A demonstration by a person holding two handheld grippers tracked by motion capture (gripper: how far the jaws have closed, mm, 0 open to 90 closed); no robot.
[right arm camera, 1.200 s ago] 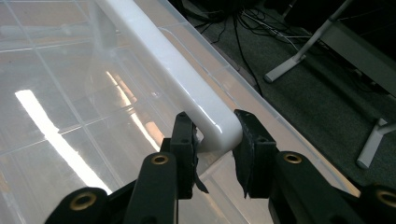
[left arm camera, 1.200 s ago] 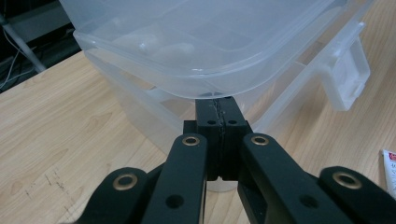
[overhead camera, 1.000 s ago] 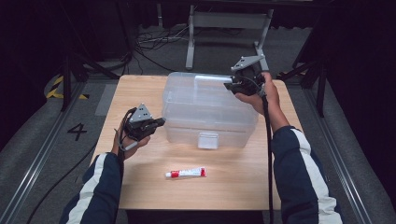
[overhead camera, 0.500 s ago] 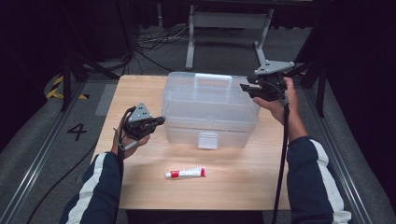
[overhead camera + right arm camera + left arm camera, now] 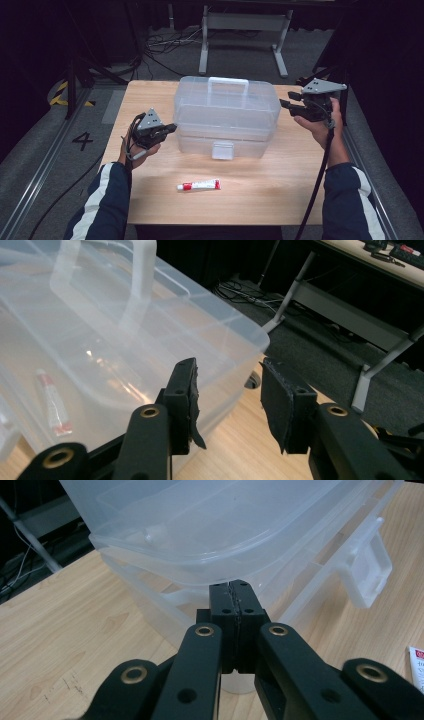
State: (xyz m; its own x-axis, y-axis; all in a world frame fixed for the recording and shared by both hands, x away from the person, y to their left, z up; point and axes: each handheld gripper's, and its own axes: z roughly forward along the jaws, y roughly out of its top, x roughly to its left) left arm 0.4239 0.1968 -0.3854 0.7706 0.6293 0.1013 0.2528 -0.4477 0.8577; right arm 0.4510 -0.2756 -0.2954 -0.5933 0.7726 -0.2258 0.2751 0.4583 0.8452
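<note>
Right tongs (image 5: pixel 286 100) now off the clear box (image 5: pixel 226 117), jaws wider, seemingly empty.

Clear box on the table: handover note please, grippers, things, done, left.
Left gripper: shut, empty, tips at the left end of the clear box, just under the lid's rim.
Right gripper: jaws have just been opening, nothing between them, off the box's right end.
Box: mid-table, lid down, front latch looks down.
Tube: lying on the table in front of the box, untouched.
Done: nothing visible yet.
Left: probably open the box and put the tube in.
</note>
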